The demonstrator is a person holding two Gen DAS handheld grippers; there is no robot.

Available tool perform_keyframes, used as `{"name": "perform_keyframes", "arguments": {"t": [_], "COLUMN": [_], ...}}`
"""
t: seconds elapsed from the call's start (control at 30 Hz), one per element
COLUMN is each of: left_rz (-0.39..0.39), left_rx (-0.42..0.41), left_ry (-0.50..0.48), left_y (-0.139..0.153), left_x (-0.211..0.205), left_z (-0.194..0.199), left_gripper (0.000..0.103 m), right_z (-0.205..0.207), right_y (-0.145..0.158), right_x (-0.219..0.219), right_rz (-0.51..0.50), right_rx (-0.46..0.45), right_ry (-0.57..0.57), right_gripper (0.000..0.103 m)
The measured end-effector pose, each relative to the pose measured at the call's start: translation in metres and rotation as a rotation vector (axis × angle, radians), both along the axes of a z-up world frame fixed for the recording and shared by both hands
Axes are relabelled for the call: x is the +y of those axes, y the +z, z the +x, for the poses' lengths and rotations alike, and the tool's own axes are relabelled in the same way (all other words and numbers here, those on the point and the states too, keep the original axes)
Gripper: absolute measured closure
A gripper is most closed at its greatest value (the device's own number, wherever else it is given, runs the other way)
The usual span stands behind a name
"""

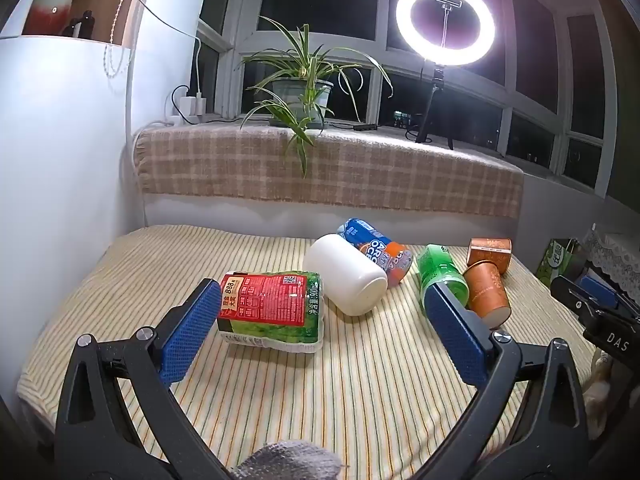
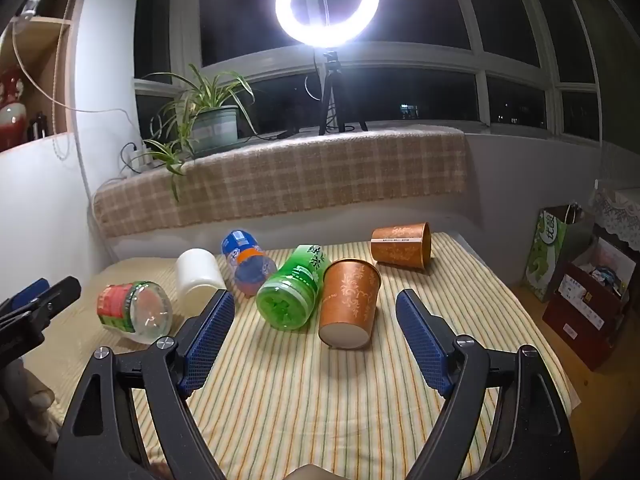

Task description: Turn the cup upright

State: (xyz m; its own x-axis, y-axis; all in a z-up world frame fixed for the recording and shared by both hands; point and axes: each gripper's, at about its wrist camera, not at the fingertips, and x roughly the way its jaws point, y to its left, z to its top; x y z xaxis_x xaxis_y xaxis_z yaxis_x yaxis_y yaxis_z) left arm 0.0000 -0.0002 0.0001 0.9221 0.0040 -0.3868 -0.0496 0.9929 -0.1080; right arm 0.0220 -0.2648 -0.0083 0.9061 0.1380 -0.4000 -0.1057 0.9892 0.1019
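Both tongs released, nothing held. Left tongs [image 1: 324, 320] hover over the near-left part of the table [image 1: 360, 380], jaws wide, framing the red-label bottle [image 1: 272, 306] and the white cup [image 1: 346, 276]. Right tongs [image 2: 316, 332] hover over the near-middle, jaws wide, with the near orange cup [image 2: 350, 304] lying between and just beyond the pads.

Task thing — several cups are down, and I cannot tell which one is meant. Near orange cup lies on its side mid-table, base toward the near edge, mouth toward the far edge, touching the green bottle [image 2: 294, 292] on its left. Second orange cup [image 2: 400, 246] lies on its side near the far-right corner, apart from the rest. White cup lies on its side left of centre, up against the blue bottle [image 2: 248, 264].

Judged step: approach, no grasp yet.

Risks:
- Paper cup is thin — clamping hard across the wall would likely crush it.
- Round body on striped cloth; a pad nudging one side first could roll it away or into the green bottle.
- Green bottle touches the cup, so the left pad of the right tongs has little room and may shove the bottle instead.
- Soft cloth may let an uprighted cup tip back over.
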Motion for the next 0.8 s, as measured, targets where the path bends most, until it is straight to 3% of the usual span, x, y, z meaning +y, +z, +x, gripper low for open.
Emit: {"name": "perform_keyframes", "arguments": {"t": [0.8], "left_rz": [0.002], "left_rx": [0.002], "left_ry": [0.001], "left_y": [0.0001], "left_x": [0.0000], "left_z": [-0.0001], "left_gripper": [0.000], "right_z": [0.0015], "right_y": [0.0003], "right_x": [-0.0003], "right_rz": [0.000], "right_rx": [0.014], "right_ry": [-0.001], "right_gripper": [0.020]}}
